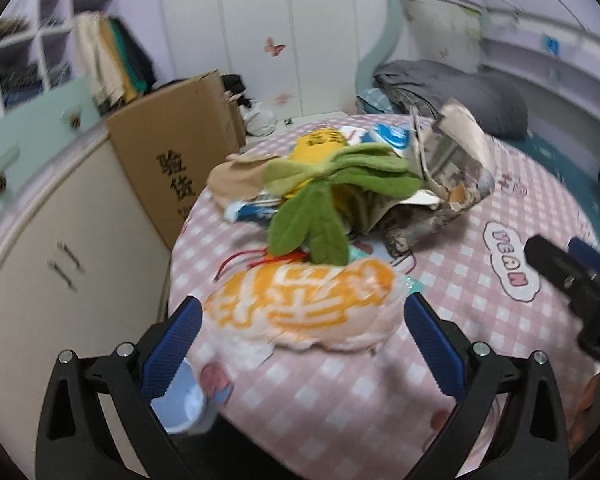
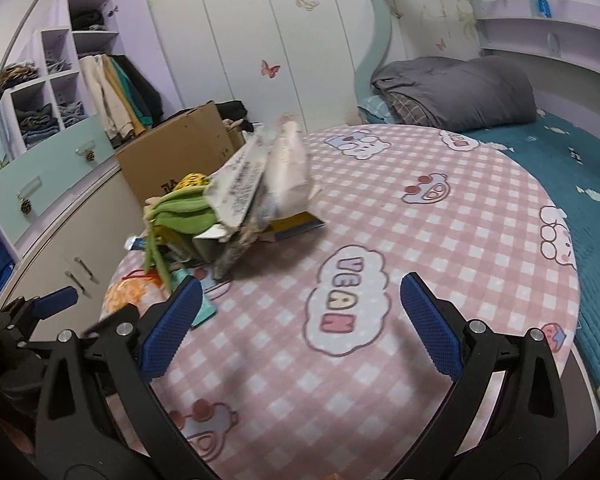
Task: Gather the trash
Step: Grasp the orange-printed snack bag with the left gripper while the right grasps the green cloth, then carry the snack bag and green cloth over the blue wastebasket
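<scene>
A heap of trash lies on the left part of a round table with a pink checked cloth. Nearest my left gripper is an orange and white plastic bag; the open jaws stand on either side of it. Behind it lie a green and yellow plush toy, a crumpled printed paper bag, a beige cloth and blue and white wrappers. My right gripper is open and empty above the bare cloth, right of the heap. It also shows in the left wrist view.
A brown cardboard box stands left of the table beside a white cabinet. A white cup sits below the table edge at the left. A bed with a grey quilt lies behind and to the right.
</scene>
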Demonstrator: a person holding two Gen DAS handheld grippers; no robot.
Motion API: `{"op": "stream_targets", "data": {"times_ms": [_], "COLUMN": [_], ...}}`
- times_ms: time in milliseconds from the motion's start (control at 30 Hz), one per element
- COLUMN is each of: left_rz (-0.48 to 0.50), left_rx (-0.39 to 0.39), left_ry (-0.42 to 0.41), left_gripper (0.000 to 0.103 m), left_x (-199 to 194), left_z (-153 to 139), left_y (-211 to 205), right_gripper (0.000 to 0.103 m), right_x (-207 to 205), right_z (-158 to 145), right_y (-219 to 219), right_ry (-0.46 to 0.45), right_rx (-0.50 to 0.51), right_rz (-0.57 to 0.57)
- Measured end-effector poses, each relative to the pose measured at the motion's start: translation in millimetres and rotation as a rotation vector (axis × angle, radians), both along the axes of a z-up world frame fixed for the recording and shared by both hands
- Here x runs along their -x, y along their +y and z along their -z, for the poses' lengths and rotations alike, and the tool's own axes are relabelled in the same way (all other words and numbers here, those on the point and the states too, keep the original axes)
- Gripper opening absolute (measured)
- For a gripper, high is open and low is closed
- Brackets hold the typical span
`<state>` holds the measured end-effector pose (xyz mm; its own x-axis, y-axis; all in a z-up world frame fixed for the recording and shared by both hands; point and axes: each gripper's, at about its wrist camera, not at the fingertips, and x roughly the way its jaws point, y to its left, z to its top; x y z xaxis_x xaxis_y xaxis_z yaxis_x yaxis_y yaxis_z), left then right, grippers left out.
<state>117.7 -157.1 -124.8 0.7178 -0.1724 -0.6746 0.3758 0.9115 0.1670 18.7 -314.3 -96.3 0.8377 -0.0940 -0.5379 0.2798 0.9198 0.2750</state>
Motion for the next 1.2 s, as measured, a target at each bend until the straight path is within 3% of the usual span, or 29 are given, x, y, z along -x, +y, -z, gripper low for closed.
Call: {"op": "stream_targets", "data": {"times_ms": [167, 233, 300, 533, 700, 867, 967, 1067, 1200], "left_rz": [0.047, 0.039, 0.05, 0.059, 0.047, -0.031, -0.121, -0.162, -0.202], "left_rx": [-0.105, -0.113, -0.059, 0.175, 0.337, 0.458, 0.454, 0.457, 0.456], "left_ry": [-0.001, -0.001, -0.011, 0.023, 0.035, -0.014, -0.077, -0.077, -0.068], "left_gripper": [0.098, 0.072, 0.06, 0.037, 0.036, 0.036, 0.036, 0.036, 0.036], "left_x": [-16, -18, -14, -2, 2, 4, 3, -4, -13], "left_z": [19, 21, 14, -11, -31, -55, -65, -68, -65], "left_y": [-24, -23, -16, 24, 61, 101, 124, 140, 157], "right_gripper": [0.097, 0.097, 0.097, 0.097, 0.097, 0.097, 0.097, 0.096, 0.082], "right_x": [-6, -10, -13, -26, -40, -67, -86, -114, -144], "right_z": [3, 5, 7, 3, -9, -28, -38, -39, -30], "right_y": [-9, -9, -7, 10, 35, 72, 90, 104, 109], "right_ry": [0.018, 0.029, 0.036, 0.046, 0.035, 0.025, 0.014, 0.044, 0.112], "right_rx": [-0.01, -0.006, -0.004, 0.001, 0.04, 0.187, 0.284, 0.389, 0.451], "right_rz": [0.003, -0.004, -0.016, -0.083, -0.156, -0.266, -0.314, -0.344, -0.357]}}
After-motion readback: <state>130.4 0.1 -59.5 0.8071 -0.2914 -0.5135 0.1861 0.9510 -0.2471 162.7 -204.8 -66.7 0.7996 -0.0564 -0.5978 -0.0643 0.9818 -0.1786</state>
